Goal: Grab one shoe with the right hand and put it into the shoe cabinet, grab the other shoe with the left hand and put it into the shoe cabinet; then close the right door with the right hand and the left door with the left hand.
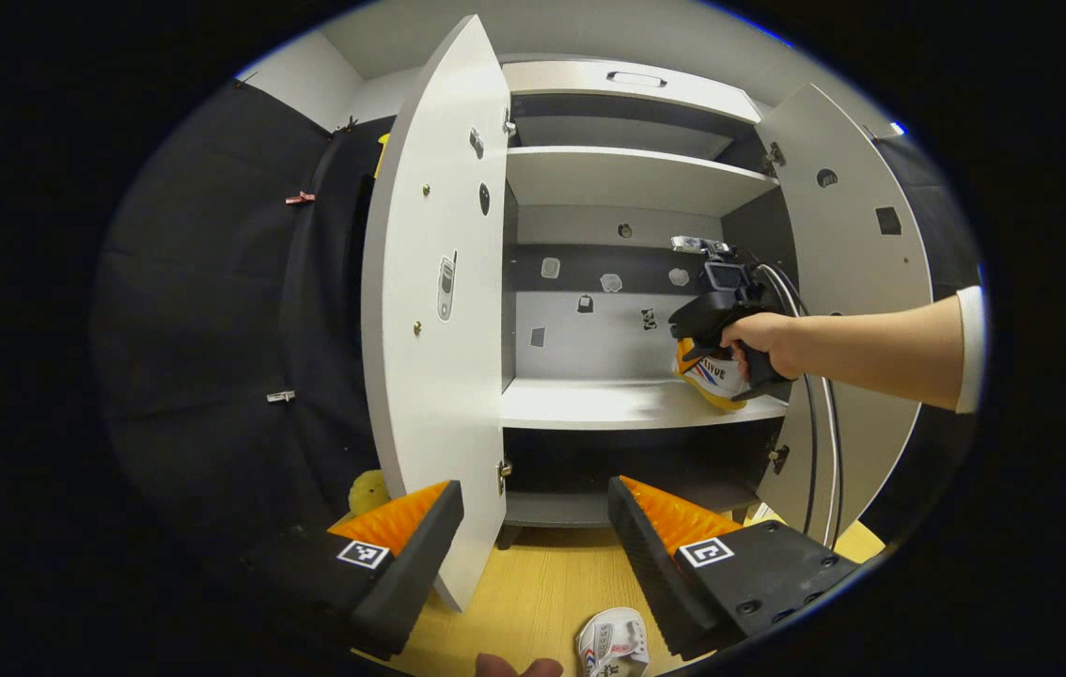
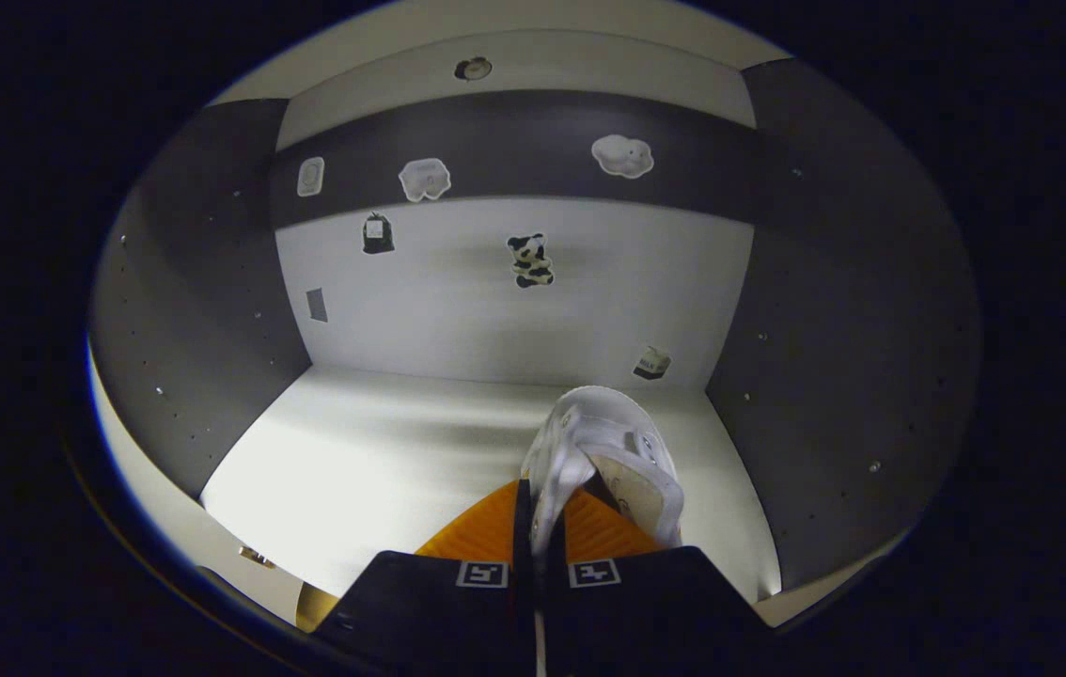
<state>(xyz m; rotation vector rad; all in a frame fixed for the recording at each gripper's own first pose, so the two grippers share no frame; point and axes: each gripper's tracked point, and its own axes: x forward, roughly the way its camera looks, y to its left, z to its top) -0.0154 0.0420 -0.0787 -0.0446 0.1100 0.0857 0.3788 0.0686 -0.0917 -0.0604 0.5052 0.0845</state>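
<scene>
Ahead of my right gripper (image 2: pixel 533 512), over the cabinet shelf (image 2: pixel 373 461) | fingers pinch the first shoe (image 2: pixel 603 456) by its edge; thin hold may slip, shoe could tip | left gripper (image 1: pixel 533 527) gapes empty, second shoe (image 1: pixel 613 644) on floor below it.

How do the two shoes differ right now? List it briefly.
Place: one shoe is inside the cabinet, at the right end of its middle shelf; the other shoe lies on the wooden floor in front.
Hold: the right gripper has its jaws closed on the first shoe's edge; the left gripper, jaws open, hangs above the second without touching it.
Both are mostly white.
</scene>
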